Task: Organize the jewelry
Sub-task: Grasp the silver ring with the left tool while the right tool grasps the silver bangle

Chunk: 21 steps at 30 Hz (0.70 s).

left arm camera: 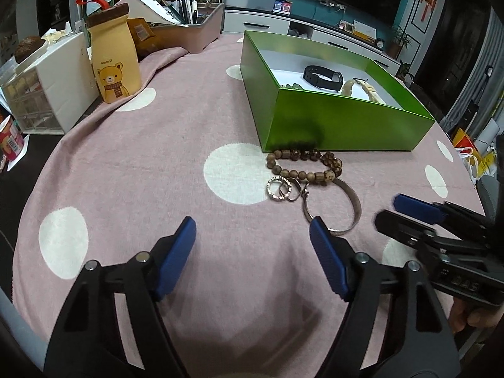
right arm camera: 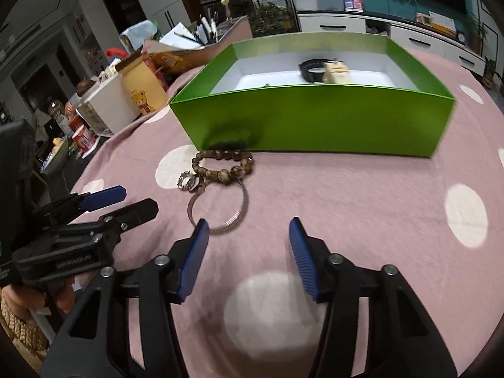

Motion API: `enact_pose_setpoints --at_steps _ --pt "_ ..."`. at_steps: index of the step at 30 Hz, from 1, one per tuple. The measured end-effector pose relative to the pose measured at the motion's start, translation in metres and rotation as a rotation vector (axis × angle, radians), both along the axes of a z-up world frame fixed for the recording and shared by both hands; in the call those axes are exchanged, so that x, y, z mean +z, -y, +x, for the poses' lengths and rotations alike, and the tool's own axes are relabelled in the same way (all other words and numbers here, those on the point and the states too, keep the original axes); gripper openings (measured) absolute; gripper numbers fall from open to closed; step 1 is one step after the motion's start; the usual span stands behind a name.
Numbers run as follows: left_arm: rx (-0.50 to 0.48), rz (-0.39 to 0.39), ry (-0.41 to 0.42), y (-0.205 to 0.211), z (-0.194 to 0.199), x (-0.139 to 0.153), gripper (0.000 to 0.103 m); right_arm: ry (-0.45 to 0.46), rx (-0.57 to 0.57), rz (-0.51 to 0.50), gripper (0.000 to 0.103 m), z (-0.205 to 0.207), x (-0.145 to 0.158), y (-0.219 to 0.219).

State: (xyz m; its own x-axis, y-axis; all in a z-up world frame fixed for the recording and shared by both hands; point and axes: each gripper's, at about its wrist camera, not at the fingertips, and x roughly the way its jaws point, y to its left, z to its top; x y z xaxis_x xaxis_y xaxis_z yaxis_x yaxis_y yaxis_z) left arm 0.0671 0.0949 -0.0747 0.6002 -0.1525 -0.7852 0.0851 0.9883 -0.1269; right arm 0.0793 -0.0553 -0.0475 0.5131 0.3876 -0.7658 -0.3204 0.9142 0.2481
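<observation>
A green box [left arm camera: 340,126] [right arm camera: 315,119] stands on the pink dotted cloth; inside lie a black watch [left arm camera: 324,77] [right arm camera: 312,69] and a cream watch [left arm camera: 365,89] [right arm camera: 337,74]. In front of it lie a brown bead bracelet [left arm camera: 302,165] [right arm camera: 225,165], two small silver rings [left arm camera: 280,189] [right arm camera: 188,182] and a silver bangle [left arm camera: 352,203] [right arm camera: 220,211]. My left gripper [left arm camera: 252,230] [right arm camera: 126,201] is open and empty, just short of the bangle. My right gripper [right arm camera: 249,230] [left arm camera: 390,211] is open and empty, to the bangle's right.
A bear-print jar [left arm camera: 113,60], a white drawer unit [left arm camera: 47,94] and a pen holder [left arm camera: 195,22] crowd the far left of the table. The pink cloth [left arm camera: 157,173] spreads in front of the box.
</observation>
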Motion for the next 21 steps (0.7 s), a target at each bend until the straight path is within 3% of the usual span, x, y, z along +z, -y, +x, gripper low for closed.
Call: enact_pose_setpoints --at_steps 7,11,17,21 --pt "-0.024 -0.004 0.003 0.001 0.010 -0.005 0.067 0.024 0.013 -0.148 0.025 0.019 -0.010 -0.025" --pt "-0.055 0.002 0.011 0.008 0.016 -0.007 0.064 0.066 0.038 -0.234 0.004 0.015 -0.011 -0.030" --pt "-0.097 0.011 0.014 0.018 0.024 -0.011 0.052 0.074 -0.006 -0.259 0.003 0.013 -0.011 -0.007" --pt "-0.126 0.016 0.020 0.023 0.030 -0.015 0.038 0.061 -0.055 -0.226 0.003 0.010 -0.010 0.021"
